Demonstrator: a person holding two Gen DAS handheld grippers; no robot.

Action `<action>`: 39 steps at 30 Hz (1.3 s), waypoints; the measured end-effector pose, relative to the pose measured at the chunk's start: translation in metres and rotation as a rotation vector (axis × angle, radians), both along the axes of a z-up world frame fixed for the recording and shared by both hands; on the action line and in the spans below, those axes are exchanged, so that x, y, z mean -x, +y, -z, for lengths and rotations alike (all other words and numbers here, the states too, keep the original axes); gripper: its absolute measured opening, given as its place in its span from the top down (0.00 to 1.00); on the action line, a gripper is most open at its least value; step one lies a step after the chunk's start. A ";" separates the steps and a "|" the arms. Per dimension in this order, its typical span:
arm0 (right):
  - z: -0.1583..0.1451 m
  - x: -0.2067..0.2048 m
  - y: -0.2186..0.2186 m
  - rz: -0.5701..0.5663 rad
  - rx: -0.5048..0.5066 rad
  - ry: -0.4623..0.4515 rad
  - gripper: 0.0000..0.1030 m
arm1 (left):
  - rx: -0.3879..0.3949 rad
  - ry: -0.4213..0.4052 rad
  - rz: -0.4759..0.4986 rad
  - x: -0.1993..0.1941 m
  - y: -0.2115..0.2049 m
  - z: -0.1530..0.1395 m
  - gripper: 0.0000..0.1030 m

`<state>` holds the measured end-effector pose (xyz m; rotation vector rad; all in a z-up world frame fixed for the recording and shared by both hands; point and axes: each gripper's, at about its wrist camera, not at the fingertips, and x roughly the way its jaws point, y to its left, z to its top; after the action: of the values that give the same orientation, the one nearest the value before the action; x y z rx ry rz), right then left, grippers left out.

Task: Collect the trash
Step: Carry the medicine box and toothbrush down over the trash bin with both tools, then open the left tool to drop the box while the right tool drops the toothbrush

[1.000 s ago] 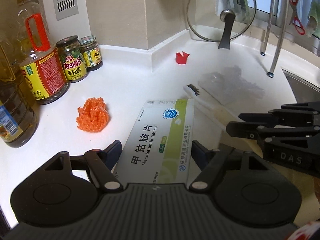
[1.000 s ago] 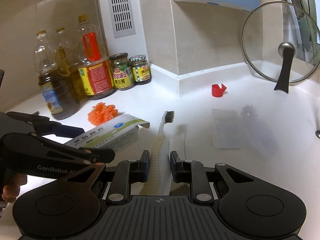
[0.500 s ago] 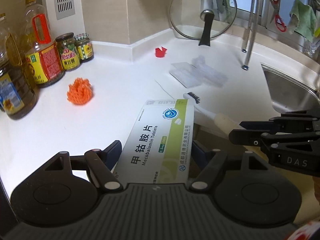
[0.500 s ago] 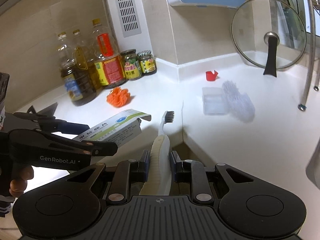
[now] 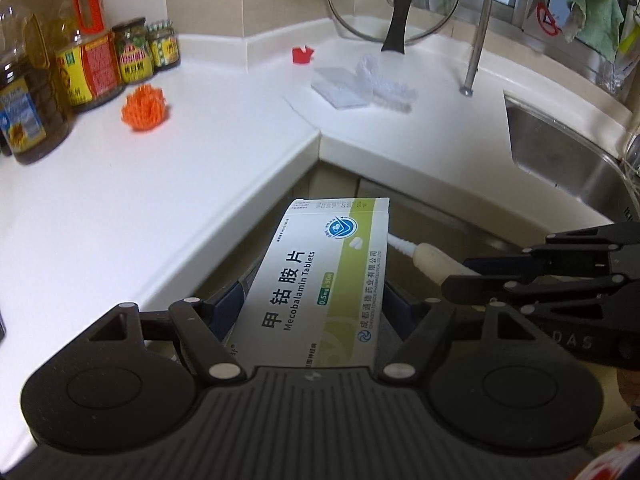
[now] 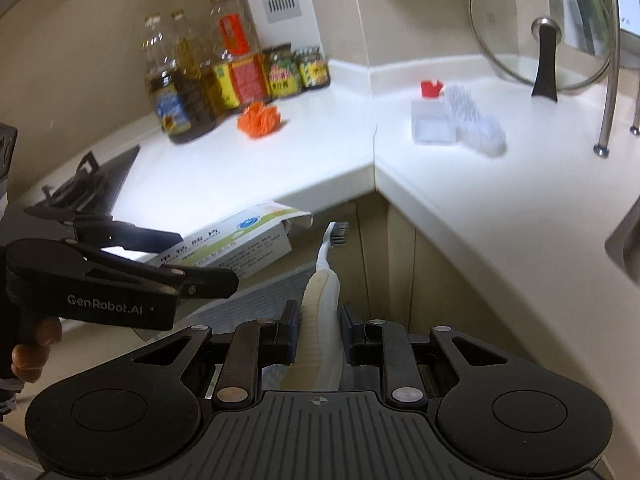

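Two grippers each carry one piece of trash, and both are out past the counter edge, over the dark gap in front of the cabinets.

From the left wrist, the left gripper (image 5: 312, 304) has its jaws spread wide and pressed against the long sides of a white-and-green tablet box (image 5: 320, 276), which juts forward from between the fingers with its far end free in the air. Just to the right of that box the pale handle of a toothbrush (image 5: 430, 256) shows, running into the black fingers of the right gripper (image 5: 472, 280). Well ahead, on the white counter (image 5: 160, 200), sit an orange mesh ball (image 5: 146, 108) to the left, a small red cap (image 5: 302, 56) straight ahead near the wall, and a clear plastic tray with crumpled wrap (image 5: 360, 84) just right of it. Oil bottles and jars (image 5: 92, 64) stand far left; the steel sink (image 5: 568, 160) lies ahead to the right.

From the right wrist, the right gripper (image 6: 319, 328) is drawn narrow on the toothbrush (image 6: 324, 276), handle clamped between the pads, bristled head pointing forward. Beside it to the left, the left gripper (image 6: 172, 256) holds the tablet box (image 6: 236, 240), a hand (image 6: 32, 348) visible on its grip. Ahead on the counter lie the mesh ball (image 6: 260, 120), red cap (image 6: 431, 88) and plastic tray with wrap (image 6: 456, 124).
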<state>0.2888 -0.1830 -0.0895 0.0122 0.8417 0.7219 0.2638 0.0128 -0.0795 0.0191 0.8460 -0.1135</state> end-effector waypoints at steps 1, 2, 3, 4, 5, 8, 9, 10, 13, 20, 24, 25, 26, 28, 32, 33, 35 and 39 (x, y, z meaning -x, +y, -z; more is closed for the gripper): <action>0.004 0.002 -0.001 -0.005 0.006 0.009 0.78 | -0.005 0.006 -0.002 0.002 -0.002 0.003 0.28; 0.009 0.002 -0.001 -0.010 0.011 0.018 0.78 | -0.008 0.015 -0.007 0.004 -0.004 0.007 0.28; 0.014 0.003 -0.001 -0.014 0.015 0.028 0.78 | -0.009 0.026 -0.013 0.005 -0.005 0.011 0.28; 0.019 0.003 -0.001 -0.018 0.021 0.039 0.78 | -0.009 0.037 -0.020 0.007 -0.007 0.015 0.28; 0.024 0.003 -0.001 -0.022 0.027 0.051 0.78 | -0.010 0.046 -0.027 0.009 -0.008 0.019 0.28; 0.042 0.002 -0.002 -0.037 0.044 0.083 0.78 | -0.022 0.079 -0.051 0.011 -0.011 0.031 0.28; 0.047 0.002 -0.001 -0.043 0.049 0.093 0.78 | -0.021 0.094 -0.060 0.010 -0.010 0.036 0.28; 0.053 0.001 -0.001 -0.047 0.055 0.104 0.78 | -0.019 0.106 -0.069 0.010 -0.010 0.041 0.28; 0.070 -0.003 0.000 -0.057 0.077 0.133 0.78 | -0.022 0.148 -0.090 0.009 -0.011 0.056 0.28; 0.110 -0.017 0.009 -0.069 0.124 0.210 0.78 | -0.020 0.267 -0.132 -0.004 -0.011 0.105 0.28; 0.141 -0.027 0.016 -0.053 0.148 0.266 0.78 | -0.003 0.335 -0.135 -0.016 -0.010 0.139 0.28; 0.149 -0.029 0.017 -0.046 0.156 0.282 0.78 | 0.002 0.351 -0.135 -0.021 -0.010 0.148 0.28; 0.157 -0.032 0.018 -0.039 0.163 0.298 0.78 | 0.008 0.363 -0.136 -0.026 -0.009 0.155 0.28; 0.170 -0.037 0.019 -0.029 0.173 0.323 0.78 | 0.010 0.391 -0.138 -0.034 -0.008 0.171 0.28; 0.191 -0.045 0.020 -0.019 0.188 0.355 0.78 | 0.023 0.426 -0.152 -0.044 -0.007 0.193 0.28; 0.195 -0.047 0.020 -0.018 0.187 0.360 0.78 | 0.023 0.429 -0.154 -0.045 -0.007 0.197 0.28; 0.200 -0.051 0.019 -0.011 0.182 0.375 0.78 | 0.020 0.438 -0.159 -0.046 -0.007 0.205 0.28; 0.205 -0.057 0.020 -0.008 0.184 0.378 0.78 | 0.024 0.461 -0.162 -0.050 -0.007 0.218 0.28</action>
<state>0.3460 -0.1634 -0.2949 -0.0202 1.2685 0.6569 0.3137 0.0053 -0.2976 -0.1018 1.3025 0.0265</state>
